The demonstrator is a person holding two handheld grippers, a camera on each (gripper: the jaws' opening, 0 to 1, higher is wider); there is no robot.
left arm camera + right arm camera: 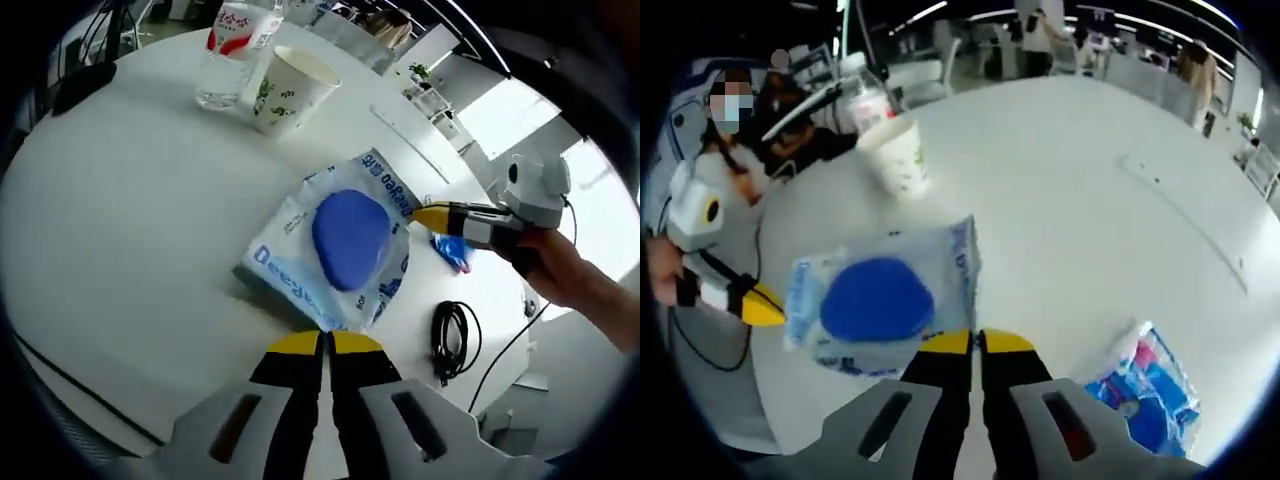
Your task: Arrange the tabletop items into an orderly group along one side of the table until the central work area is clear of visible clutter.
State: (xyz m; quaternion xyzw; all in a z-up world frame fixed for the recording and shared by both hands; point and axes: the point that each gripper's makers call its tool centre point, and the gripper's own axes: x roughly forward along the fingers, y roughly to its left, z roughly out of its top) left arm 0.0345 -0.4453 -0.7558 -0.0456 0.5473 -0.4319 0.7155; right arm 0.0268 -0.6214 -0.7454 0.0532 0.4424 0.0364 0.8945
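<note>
Pinching: packet (345,245) edges are nipped by left gripper (325,342) at 6 o'clock and right gripper (432,216) at 3 | risk: wrapper tears if pulled apart

Hand-held gripper (325,343): black jaws, yellow tips.

Clear pouch (335,250) holding a blue pad, near paper cup (290,90) and bottle (232,50), perhaps water.
</note>
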